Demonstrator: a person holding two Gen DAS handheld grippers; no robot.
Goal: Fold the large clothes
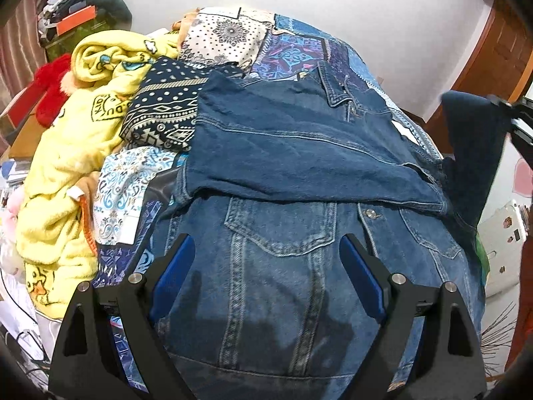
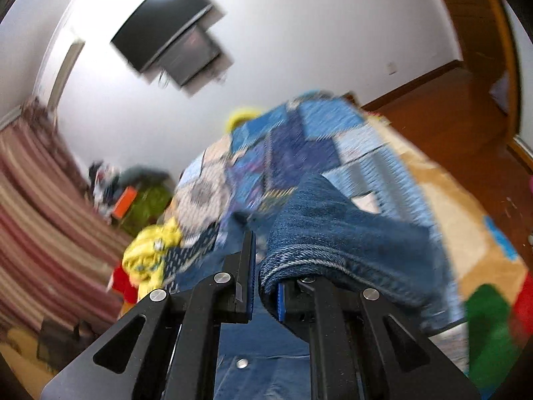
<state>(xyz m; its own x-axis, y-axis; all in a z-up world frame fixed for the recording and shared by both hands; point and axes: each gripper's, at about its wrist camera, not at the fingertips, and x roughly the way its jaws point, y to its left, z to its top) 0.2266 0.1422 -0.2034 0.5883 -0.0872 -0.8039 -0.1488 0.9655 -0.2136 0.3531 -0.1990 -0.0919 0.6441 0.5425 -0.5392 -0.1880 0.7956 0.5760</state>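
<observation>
A blue denim jacket (image 1: 283, 266) lies spread on a patterned blue quilt (image 1: 293, 43), chest pocket and buttons up, with one sleeve (image 1: 299, 146) folded across it. My left gripper (image 1: 266, 266) hovers open and empty just above the jacket's front. My right gripper (image 2: 263, 266) is shut on a fold of the denim jacket (image 2: 333, 233), which drapes over its right finger; the view is blurred. In the left wrist view the right gripper (image 1: 513, 116) holds dark denim up at the right edge.
A yellow fleece blanket (image 1: 66, 153) and a navy patterned cloth (image 1: 163, 113) lie bunched left of the jacket. A red plush thing (image 1: 50, 86) and cluttered shelves stand at far left. A wall-mounted screen (image 2: 173, 33), striped curtain (image 2: 33, 200) and wooden floor (image 2: 466, 116) surround the bed.
</observation>
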